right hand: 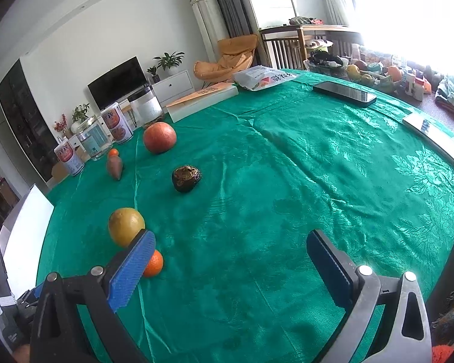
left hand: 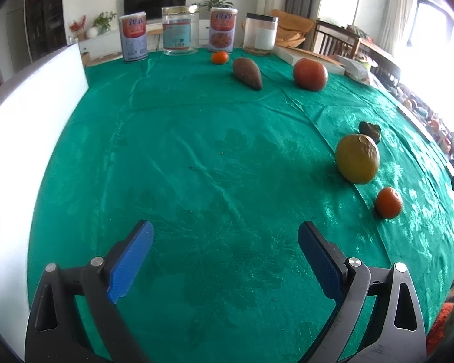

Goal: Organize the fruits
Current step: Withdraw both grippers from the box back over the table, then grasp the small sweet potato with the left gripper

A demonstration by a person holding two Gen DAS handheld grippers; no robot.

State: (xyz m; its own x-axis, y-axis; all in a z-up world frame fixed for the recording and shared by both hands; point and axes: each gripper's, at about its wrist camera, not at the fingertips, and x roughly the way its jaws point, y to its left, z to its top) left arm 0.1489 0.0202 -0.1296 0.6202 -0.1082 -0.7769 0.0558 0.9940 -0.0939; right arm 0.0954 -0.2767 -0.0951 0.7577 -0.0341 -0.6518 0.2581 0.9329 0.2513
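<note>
both hand-held grippers wide, empty | small orange (right hand: 153, 263) behind right finger | phone (right hand: 345, 93) far

White walls; dark TV (right hand: 118, 81) on white cabinet (right hand: 174, 84); orange chair (right hand: 227, 57); bright window (right hand: 408, 12) right.

A wide stretch of green tablecloth (left hand: 196, 151) is left bare ahead of the left gripper (left hand: 225, 257), whose jaws are held wide apart. To the right, passage is narrowed by a yellow-green fruit (left hand: 357, 158), a small orange (left hand: 389, 202) and a dark shrivelled fruit (left hand: 370, 131). The far edge is blocked by a row of cans and jars (left hand: 175, 31); the left side is walled by a white board (left hand: 30, 139).
</note>
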